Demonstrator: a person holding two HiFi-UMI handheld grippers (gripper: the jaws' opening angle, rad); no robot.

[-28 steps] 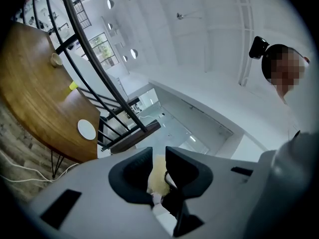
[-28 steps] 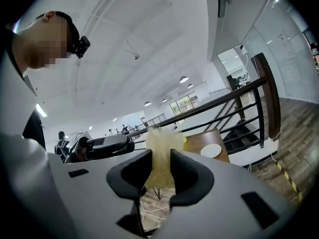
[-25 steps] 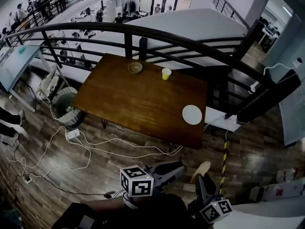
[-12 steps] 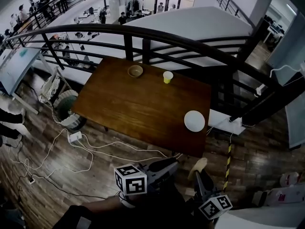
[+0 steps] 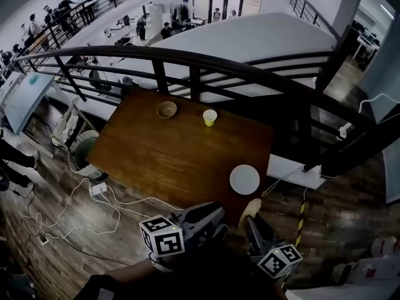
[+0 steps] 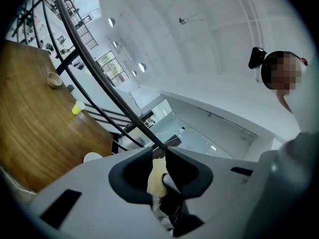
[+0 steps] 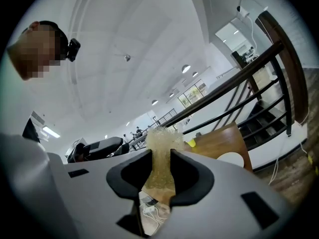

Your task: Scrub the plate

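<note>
White plate (image 5: 244, 180) lies flat at the near right corner of the wooden worktop (image 5: 169, 155). Both grippers sit short of the worktop's near edge, tilted upward.

Right gripper (image 7: 160, 152): fingers pinching a yellow sponge (image 7: 159, 136), which sticks out past the tips.

Left gripper (image 6: 158, 153): fingers narrowly parted, gripping nothing as far as I can tell. I reckon the pale patch in the gap is the sponge beyond.

Key geometry: the plate is ahead of the right fingers and a touch to their left. From the left fingers it's ahead and off to the right. The right side is nearer, so the sponge has the shorter path. Round plate, no long axis to line up.

Cup (image 5: 210, 117) and bowl (image 5: 166, 109) are at the far edge, well apart from the plate. My read: scrubbing not started.
</note>
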